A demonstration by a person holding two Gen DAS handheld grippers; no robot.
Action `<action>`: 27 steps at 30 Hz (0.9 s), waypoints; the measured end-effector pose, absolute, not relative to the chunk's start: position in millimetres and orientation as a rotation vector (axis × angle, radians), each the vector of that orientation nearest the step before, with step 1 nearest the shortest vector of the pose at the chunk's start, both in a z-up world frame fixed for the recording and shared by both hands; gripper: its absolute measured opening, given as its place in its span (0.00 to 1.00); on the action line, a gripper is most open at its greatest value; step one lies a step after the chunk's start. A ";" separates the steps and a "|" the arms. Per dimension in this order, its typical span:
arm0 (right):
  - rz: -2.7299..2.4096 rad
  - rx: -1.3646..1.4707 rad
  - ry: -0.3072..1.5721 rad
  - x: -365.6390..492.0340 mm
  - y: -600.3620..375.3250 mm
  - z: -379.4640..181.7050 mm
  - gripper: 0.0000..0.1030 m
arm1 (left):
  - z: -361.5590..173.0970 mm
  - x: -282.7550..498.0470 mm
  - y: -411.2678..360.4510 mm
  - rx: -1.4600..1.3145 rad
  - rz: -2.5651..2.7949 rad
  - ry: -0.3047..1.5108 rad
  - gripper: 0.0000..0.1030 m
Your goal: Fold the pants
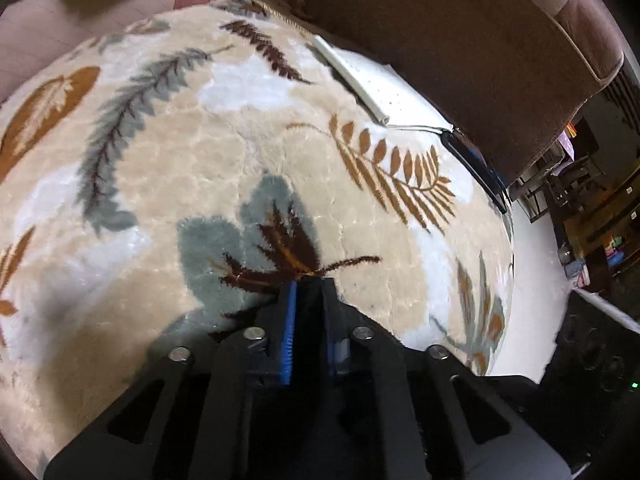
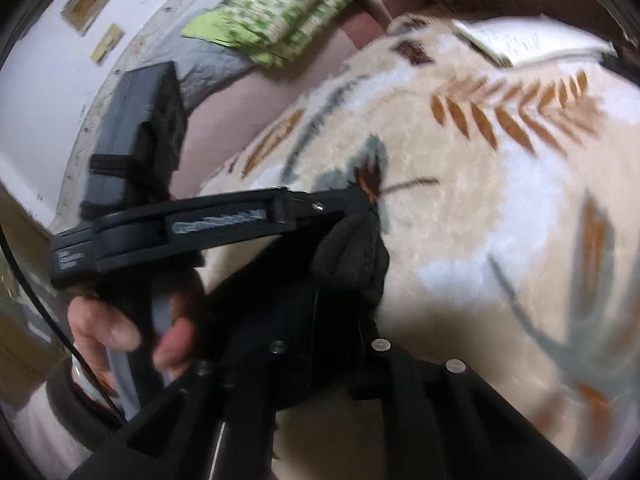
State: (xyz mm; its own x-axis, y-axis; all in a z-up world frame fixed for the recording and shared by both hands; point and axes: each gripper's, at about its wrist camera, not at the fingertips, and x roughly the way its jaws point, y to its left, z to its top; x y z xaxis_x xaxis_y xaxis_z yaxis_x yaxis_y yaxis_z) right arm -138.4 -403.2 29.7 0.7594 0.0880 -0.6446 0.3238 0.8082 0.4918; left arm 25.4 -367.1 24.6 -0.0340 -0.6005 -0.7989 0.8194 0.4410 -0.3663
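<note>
The pants are black fabric; a bunched fold of them (image 2: 352,256) sits in my right gripper (image 2: 360,280), which is shut on it just above the leaf-patterned blanket (image 2: 460,220). My left gripper (image 1: 309,280) is nearly shut, its blue-padded fingers (image 1: 289,320) close together with dark cloth between them, tips over the blanket (image 1: 200,140). In the right wrist view the left gripper (image 2: 360,200) reaches in from the left, its tip beside the held fabric, with the person's hand (image 2: 132,328) on its handle.
A white book or pad (image 1: 384,92) and a dark phone-like slab (image 1: 476,168) lie at the blanket's far right edge. A brown headboard (image 1: 460,32) runs behind. A green patterned cloth (image 2: 280,20) lies at the far end by a white wall.
</note>
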 end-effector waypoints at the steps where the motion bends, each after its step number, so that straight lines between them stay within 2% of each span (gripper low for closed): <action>1: -0.126 0.615 0.698 -139.1 -399.6 36.7 0.08 | 29.8 24.4 -363.4 0.236 -1.166 1.108 0.08; 7: 0.025 0.490 0.612 -127.0 -350.7 100.3 0.08 | 101.5 35.3 -300.0 0.087 -1.149 0.990 0.08; 10: 0.144 0.434 0.602 -111.9 -311.7 119.6 0.08 | 131.0 46.5 -241.2 -0.011 -1.066 0.931 0.08; 14: 0.289 0.337 0.674 -82.8 -238.7 111.7 0.08 | 133.0 65.2 -149.1 -0.093 -0.876 0.933 0.08; 15: 0.317 0.321 0.701 -76.6 -224.2 103.1 0.09 | 126.3 70.8 -121.7 -0.106 -0.801 0.953 0.10; 16: 0.354 0.309 0.745 -67.3 -205.3 89.4 0.09 | 119.3 72.9 -102.0 -0.113 -0.744 0.968 0.17; 17: 0.385 0.305 0.786 -63.3 -191.1 75.4 0.14 | 109.2 76.6 -72.1 -0.126 -0.668 0.990 0.24; 18: 0.412 0.301 0.839 -56.4 -177.3 60.1 0.17 | 101.7 77.2 -55.8 -0.143 -0.635 1.005 0.38; 19: 0.428 0.294 0.898 -51.1 -166.0 46.8 0.28 | 94.5 76.4 -41.7 -0.162 -0.607 1.018 0.45; 20: 0.440 0.288 0.965 -47.3 -155.3 35.1 0.42 | 85.7 72.2 -24.9 -0.185 -0.582 1.035 0.45; 23: 0.516 0.306 0.923 -61.6 -152.0 48.1 0.43 | 77.2 60.5 -7.6 -0.183 -0.550 1.041 0.46; 25: 0.530 0.340 0.870 -69.9 -168.5 65.9 0.51 | 74.5 50.1 -2.1 -0.191 -0.539 1.044 0.52; 27: 0.463 0.357 0.806 -78.6 -193.8 80.8 0.54 | 73.1 42.9 0.7 -0.210 -0.555 1.057 0.53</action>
